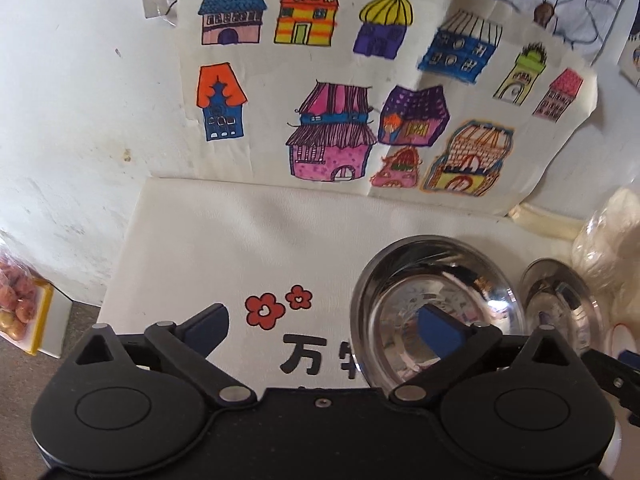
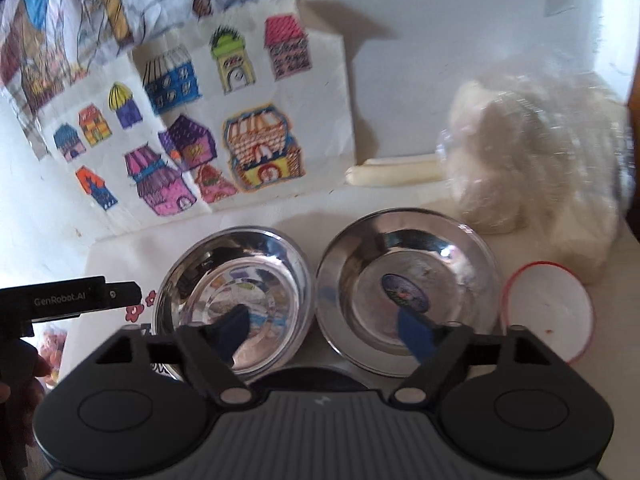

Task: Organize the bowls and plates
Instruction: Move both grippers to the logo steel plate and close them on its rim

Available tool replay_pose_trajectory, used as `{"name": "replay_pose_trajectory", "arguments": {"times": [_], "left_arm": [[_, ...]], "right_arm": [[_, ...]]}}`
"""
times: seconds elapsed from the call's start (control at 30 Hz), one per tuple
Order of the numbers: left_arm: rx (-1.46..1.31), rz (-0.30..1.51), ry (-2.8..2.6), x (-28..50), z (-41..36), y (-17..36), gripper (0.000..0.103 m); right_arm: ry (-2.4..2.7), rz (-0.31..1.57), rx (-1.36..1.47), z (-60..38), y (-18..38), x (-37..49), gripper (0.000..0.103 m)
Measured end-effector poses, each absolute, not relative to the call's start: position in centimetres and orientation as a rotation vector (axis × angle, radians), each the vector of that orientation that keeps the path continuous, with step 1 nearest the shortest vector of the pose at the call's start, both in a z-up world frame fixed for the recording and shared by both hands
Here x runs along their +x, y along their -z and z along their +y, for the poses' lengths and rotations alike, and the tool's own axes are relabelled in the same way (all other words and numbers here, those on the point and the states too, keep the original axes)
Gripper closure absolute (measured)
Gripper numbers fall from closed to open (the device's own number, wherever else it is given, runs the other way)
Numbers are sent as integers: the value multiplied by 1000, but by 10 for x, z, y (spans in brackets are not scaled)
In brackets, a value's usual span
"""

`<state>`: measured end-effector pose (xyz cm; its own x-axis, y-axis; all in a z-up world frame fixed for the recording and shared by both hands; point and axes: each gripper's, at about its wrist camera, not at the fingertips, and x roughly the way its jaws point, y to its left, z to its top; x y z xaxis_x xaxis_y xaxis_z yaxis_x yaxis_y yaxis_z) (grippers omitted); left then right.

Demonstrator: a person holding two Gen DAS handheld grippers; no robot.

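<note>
A shiny steel bowl (image 2: 234,276) stands on the white table cloth (image 1: 224,248), with a steel plate (image 2: 408,276) just right of it and a white bowl with a red rim (image 2: 548,312) further right. The steel bowl (image 1: 436,300) and the plate's edge (image 1: 560,300) also show in the left wrist view. My left gripper (image 1: 324,328) is open and empty, its right finger over the steel bowl. My right gripper (image 2: 326,332) is open and empty, one finger over the bowl and one over the plate.
A sheet of coloured house drawings (image 1: 360,80) leans on the white wall behind the table. A white plush toy in clear wrap (image 2: 532,160) sits at the back right. A bag of red fruit (image 1: 18,308) lies off the table's left edge.
</note>
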<state>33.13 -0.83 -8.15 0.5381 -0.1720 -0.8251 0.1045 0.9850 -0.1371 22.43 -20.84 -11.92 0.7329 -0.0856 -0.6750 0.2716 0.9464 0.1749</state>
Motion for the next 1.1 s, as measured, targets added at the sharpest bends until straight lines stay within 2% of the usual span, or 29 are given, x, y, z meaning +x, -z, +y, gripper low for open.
{"name": "replay_pose_trajectory", "arguments": {"times": [0.07, 0.3, 0.53, 1.1], "left_arm": [[-105, 985, 189, 330, -7, 77, 1], [-117, 938, 322, 324, -25, 56, 1], [-39, 898, 468, 329, -77, 43, 1], [183, 945, 651, 362, -179, 72, 1]], "right_arm": [[212, 705, 284, -212, 114, 215, 0], [256, 636, 317, -226, 100, 185, 0], [321, 620, 400, -245, 105, 162, 0], [341, 659, 535, -290, 143, 155, 0]]}}
